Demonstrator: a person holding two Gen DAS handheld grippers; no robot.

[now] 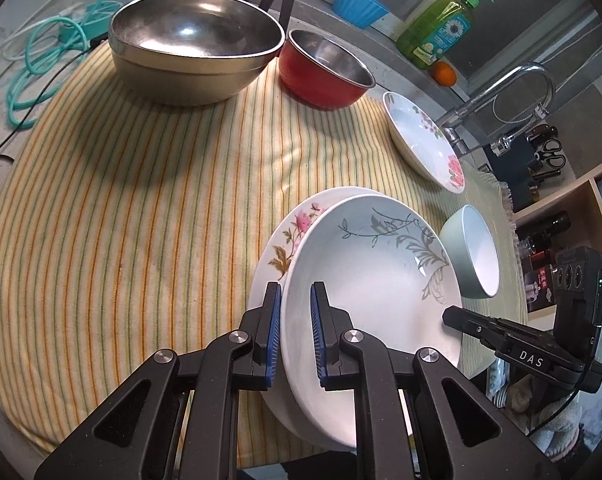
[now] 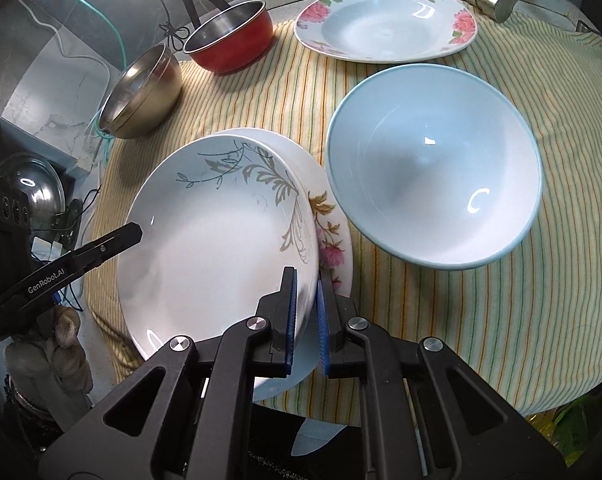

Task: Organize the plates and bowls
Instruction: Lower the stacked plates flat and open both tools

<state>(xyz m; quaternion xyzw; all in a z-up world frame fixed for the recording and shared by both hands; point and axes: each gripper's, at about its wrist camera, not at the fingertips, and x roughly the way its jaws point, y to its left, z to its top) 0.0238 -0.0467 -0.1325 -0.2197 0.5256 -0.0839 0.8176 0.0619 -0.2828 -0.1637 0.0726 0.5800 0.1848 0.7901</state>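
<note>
Left gripper (image 1: pixel 295 332): nearest item in the left wrist view; blue-padded fingers straddle the near rim of the grey-leaf plate, one pad inside and one outside, a sliver of gap visible at each pad, so a firm clamp cannot be confirmed.
Right gripper (image 2: pixel 305 316): nearest item in the right wrist view; pads close on the opposite rim of the same plate, one each side, appearing to pinch it.

Remaining items, largest first:
1. Striped cloth (image 1: pixel 141 208): yellow with green and orange lines, spread over the counter, bearing all the dishes.
2. Steel bowl (image 1: pixel 195 44): large, upright, at the far edge of the cloth.
3. Grey-leaf plate (image 1: pixel 373 280): deep, white, tilted between the two grippers, resting on the pink-flower plate.
4. Pink-flower plate (image 1: pixel 289 236): underneath, partly covered, at the cloth's near edge.
5. Floral plate (image 2: pixel 385 28): alone, near the faucet (image 1: pixel 501 92).
6. Pale blue bowl (image 2: pixel 433 168): upright, just beside the stacked plates.
7. Red bowl (image 1: pixel 325 68): steel-lined, beside the steel bowl.
8. Green soap bottle (image 1: pixel 441 28): on the ledge behind.
</note>
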